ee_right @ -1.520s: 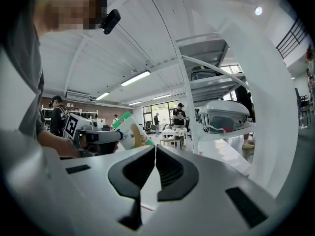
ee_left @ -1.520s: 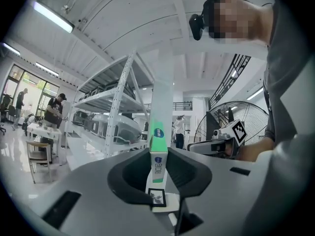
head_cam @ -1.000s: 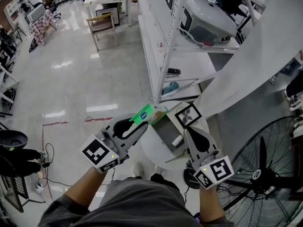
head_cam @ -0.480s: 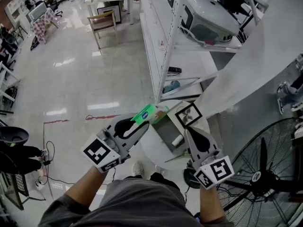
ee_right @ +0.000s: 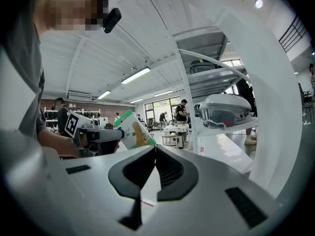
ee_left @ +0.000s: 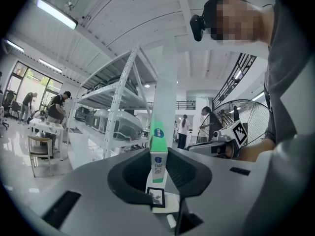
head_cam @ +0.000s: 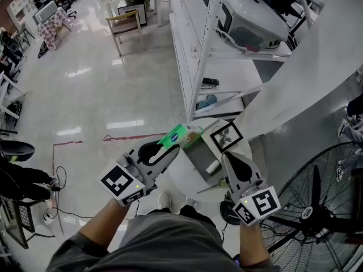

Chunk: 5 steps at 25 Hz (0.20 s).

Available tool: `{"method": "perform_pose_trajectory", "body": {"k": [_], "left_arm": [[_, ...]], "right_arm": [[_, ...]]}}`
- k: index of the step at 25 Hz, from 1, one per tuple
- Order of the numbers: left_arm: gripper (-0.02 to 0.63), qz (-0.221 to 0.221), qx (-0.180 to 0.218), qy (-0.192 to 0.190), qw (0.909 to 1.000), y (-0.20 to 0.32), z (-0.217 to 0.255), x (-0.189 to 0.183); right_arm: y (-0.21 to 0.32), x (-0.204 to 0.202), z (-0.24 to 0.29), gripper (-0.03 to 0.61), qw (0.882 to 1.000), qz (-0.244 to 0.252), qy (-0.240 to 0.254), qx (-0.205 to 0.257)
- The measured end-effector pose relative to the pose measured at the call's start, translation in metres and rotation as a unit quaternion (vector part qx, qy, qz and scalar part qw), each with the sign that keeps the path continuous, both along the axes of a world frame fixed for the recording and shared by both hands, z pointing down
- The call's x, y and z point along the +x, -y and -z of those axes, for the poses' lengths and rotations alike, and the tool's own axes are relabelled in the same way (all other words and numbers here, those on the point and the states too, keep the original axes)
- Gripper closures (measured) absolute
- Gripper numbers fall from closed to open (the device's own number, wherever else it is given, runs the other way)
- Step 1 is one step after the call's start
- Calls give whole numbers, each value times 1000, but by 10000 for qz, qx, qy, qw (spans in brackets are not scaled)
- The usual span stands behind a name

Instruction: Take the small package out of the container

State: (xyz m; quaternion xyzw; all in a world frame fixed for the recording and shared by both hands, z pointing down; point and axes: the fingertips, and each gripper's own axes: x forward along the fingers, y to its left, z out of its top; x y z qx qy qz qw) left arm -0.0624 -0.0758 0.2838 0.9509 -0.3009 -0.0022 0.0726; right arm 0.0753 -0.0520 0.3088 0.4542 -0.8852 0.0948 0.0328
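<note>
- Your two forearms come up from the bottom of the head view, each hand carrying a gripper. The grippers sit close together over the round white table (head_cam: 180, 181).
- Your left gripper (ee_left: 158, 153) is clamped on the small package (ee_left: 158, 134). The box stands upright between the pads, pinched at its white lower end, and its green top rises past the jaw tips.
- Your right gripper (ee_right: 155, 148) is closed and carries nothing; its jaw tips meet.
- In the head view your right gripper sits at the near right side of the container (head_cam: 196, 153), a grey open-topped box lying on the table.
- The package is held up in the air, level with your right gripper. From the head view it lies over the container's far left corner.
- A small white roll (head_cam: 212, 167) lies inside the container, just beside your right gripper's tips.
- A black-framed marker card (head_cam: 226, 136) sits on the table at the container's far right end.
- Past the table stands a white shelving rack (head_cam: 211, 38) with grey housings on its shelves.
- A black floor fan (head_cam: 317, 208) stands to your right.
- A glossy pale floor (head_cam: 85, 106) spreads out to your left.
- Far across that floor stand a wooden chair (head_cam: 126, 30) and a white table behind it.
</note>
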Motion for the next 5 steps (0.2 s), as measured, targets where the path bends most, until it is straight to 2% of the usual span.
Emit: {"method": "perform_pose_trajectory", "body": {"k": [5], "left_arm": [[511,18,-34,-45,10000,0,0,3]], "right_arm": [[1,2,-2,557,10000,15,11,-15]]}}
